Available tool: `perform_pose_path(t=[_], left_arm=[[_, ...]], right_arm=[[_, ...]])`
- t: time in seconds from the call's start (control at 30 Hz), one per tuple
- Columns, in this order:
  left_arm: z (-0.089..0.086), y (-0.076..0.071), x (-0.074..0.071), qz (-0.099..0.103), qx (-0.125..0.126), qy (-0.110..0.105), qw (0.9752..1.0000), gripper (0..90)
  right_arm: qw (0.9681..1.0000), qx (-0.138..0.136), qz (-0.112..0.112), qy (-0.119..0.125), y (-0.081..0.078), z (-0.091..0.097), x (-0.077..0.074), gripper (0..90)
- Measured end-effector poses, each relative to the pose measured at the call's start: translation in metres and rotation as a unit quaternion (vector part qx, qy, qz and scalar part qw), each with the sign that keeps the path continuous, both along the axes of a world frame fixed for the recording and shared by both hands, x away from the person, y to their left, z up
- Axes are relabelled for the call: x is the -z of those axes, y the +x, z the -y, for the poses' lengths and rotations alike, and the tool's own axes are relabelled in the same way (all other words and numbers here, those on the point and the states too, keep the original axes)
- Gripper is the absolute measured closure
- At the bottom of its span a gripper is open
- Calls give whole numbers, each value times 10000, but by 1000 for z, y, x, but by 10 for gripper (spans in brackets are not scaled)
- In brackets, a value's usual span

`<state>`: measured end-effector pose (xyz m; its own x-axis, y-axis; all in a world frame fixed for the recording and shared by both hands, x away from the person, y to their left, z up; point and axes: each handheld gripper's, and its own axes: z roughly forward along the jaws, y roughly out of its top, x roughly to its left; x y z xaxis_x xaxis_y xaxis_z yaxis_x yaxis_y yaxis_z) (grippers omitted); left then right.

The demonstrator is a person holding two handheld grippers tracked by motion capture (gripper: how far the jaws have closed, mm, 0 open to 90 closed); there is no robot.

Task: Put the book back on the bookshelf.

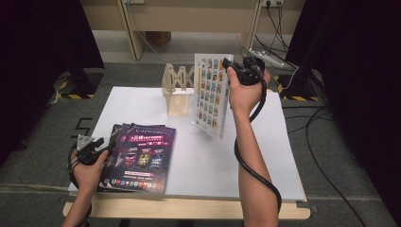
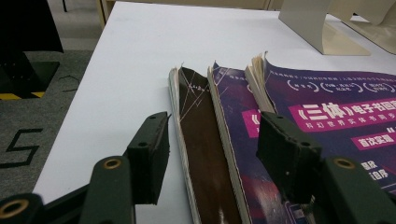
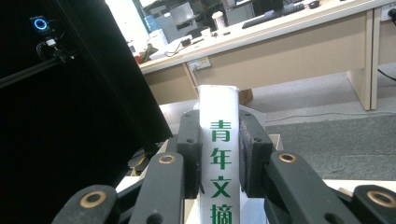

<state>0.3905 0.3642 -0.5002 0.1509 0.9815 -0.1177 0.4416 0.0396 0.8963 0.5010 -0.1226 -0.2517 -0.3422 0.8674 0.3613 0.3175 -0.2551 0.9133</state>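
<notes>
Overhead light is washing the white tabletop (image 1: 198,156) bright, while black curtains are darkening both sides. My forearms are casting only faint shadows. Glare is flattening the magazine covers (image 2: 327,116) in my left claw's view, whose near jaws are looking soft. Behind my right claw (image 3: 219,154), a window is blowing out white.

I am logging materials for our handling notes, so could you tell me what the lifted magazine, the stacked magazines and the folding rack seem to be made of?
Lifted magazine: paper, probably glossy, judging by its printed cover and white spine.
Stacked magazines: paper with coated purple covers; frayed, curling page edges show.
Folding rack: pale wood or plywood, seemingly unpainted and matte.
</notes>
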Motion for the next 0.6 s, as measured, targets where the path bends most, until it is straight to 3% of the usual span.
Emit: perform_pose_path(t=[0.6], left_arm=[[-1, 0, 0, 3, 13, -34, 10000, 437]], right_arm=[[9993, 327, 47, -159, 14, -4, -1, 745]])
